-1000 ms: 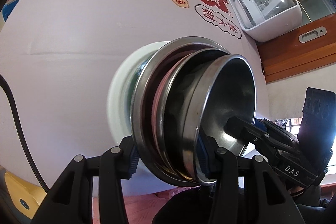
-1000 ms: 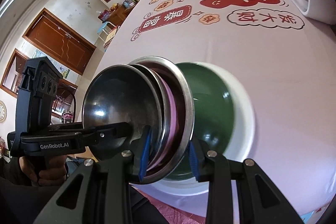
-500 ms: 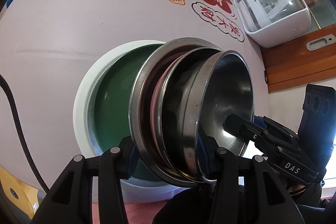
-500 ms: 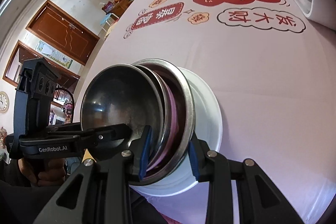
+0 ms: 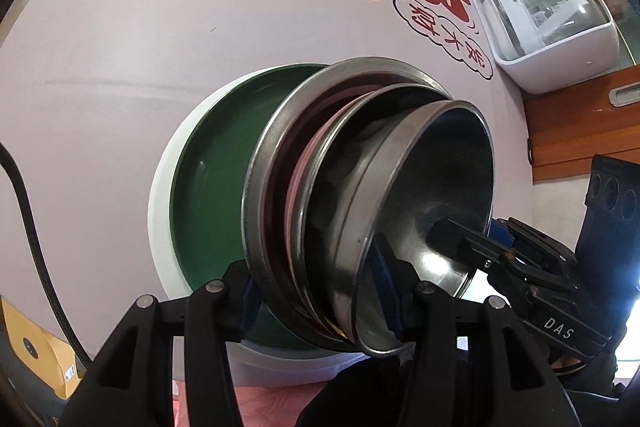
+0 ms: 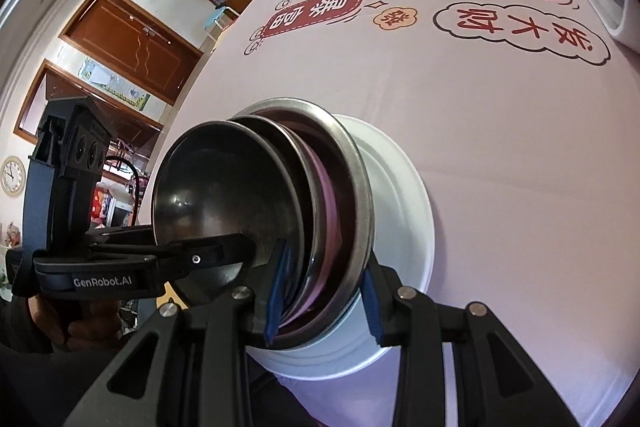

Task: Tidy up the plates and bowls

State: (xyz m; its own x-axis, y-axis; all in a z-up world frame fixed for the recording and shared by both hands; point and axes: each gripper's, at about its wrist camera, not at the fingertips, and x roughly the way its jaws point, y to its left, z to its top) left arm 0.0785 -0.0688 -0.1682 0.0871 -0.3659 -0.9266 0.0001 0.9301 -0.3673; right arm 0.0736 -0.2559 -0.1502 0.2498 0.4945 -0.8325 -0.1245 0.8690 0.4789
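Over the green plate (image 5: 208, 187), the nested steel bowls (image 5: 360, 211) are being lowered nearer than before, clamped by both grippers' slightly easing jaws.

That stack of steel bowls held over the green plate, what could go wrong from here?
1. The stack of steel bowls is tilted with rims fanned apart, so the small inner bowl might slide out.
2. Left gripper and right gripper pinch opposite rims; uneven release could tip it.
3. The green plate lies near the table edge, so a hard landing may shove it.
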